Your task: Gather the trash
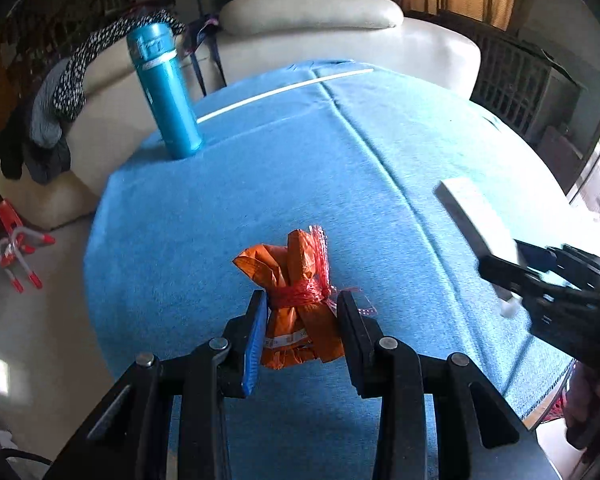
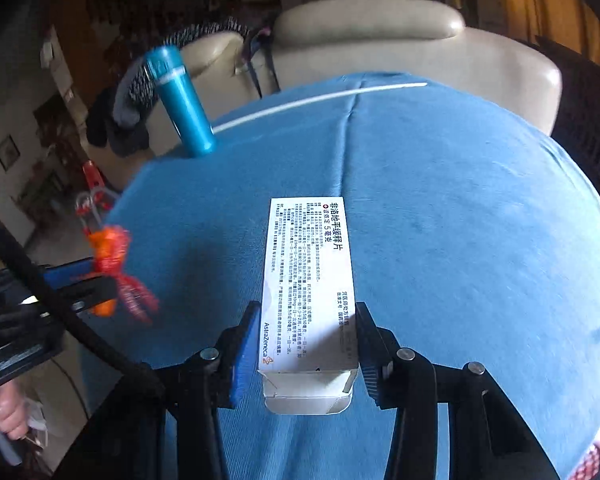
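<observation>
Cream leather seating [image 1: 312, 12] is seen behind a tabletop [image 1: 260, 184] covered by a blue cloth, with dark patterned clothing [image 1: 72, 76] draped over the seat at 10 o'clock. A white strip [image 1: 284, 90] is laid across the far part of the cloth, toward 12 o'clock. A blue bottle [image 1: 166, 96] is stood upright on the cloth at 11 o'clock, just in front of that strip's left end.

A white medicine box [image 2: 308, 300] printed with dark text is seen in the right wrist view, lying lengthwise on the cloth with its open flap end nearest the camera. It is flanked by the right gripper [image 2: 306, 344], whose blue-padded fingers are set against its two long sides, so the box is pinched at its near end. In the left wrist view the same box [image 1: 472, 216] is found at 3 o'clock, blurred.

An orange wrapper bundle [image 1: 296, 296], tied round its middle with red netted string, is seen at the centre of the left wrist view. It is pinched at the tied waist between the fingers of the left gripper [image 1: 302, 308]. Whether it is resting on the cloth or raised just above it cannot be told. In the right wrist view the bundle [image 2: 110, 256] is seen at 9 o'clock, at the cloth's left edge.
</observation>
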The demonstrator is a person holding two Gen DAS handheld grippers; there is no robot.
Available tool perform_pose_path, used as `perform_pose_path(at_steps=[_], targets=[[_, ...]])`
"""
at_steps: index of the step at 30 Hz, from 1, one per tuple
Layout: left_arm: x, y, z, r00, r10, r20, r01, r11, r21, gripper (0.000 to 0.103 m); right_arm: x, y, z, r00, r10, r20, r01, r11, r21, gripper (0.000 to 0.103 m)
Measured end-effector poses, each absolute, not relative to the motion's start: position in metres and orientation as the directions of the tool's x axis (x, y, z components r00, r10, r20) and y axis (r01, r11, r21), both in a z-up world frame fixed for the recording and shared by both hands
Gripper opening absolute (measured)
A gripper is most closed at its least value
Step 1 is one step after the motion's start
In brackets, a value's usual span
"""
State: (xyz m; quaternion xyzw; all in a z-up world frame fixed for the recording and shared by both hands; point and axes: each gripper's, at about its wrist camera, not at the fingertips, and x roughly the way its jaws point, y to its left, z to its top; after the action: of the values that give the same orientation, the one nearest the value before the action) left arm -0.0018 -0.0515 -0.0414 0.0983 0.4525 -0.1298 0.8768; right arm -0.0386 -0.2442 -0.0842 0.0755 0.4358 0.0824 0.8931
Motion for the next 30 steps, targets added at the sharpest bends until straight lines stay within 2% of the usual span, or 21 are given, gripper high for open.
perform_pose_path(at_steps=[9,18,30], targets=[[-0.021,-0.074,-0.027,0.602,-0.136,-0.787,0.361,0.925,0.117,0.037,-0.101,-0.274,-0.059,0.663,0.204,-0.72,-0.019,0.966,0.256,0.048],[-0.038,-0.101,-0.016,0.641,-0.129,-0.756,0.396,0.9,0.182,0.037,-0.147,-0.297,-0.037,0.725,0.117,-0.679,0.041,0.976,0.212,0.048],[-0.058,-0.129,-0.006,0.678,-0.128,-0.724,0.429,0.869,0.248,0.037,-0.185,-0.316,-0.031,0.759,0.085,-0.646,0.084,0.971,0.226,0.048]])
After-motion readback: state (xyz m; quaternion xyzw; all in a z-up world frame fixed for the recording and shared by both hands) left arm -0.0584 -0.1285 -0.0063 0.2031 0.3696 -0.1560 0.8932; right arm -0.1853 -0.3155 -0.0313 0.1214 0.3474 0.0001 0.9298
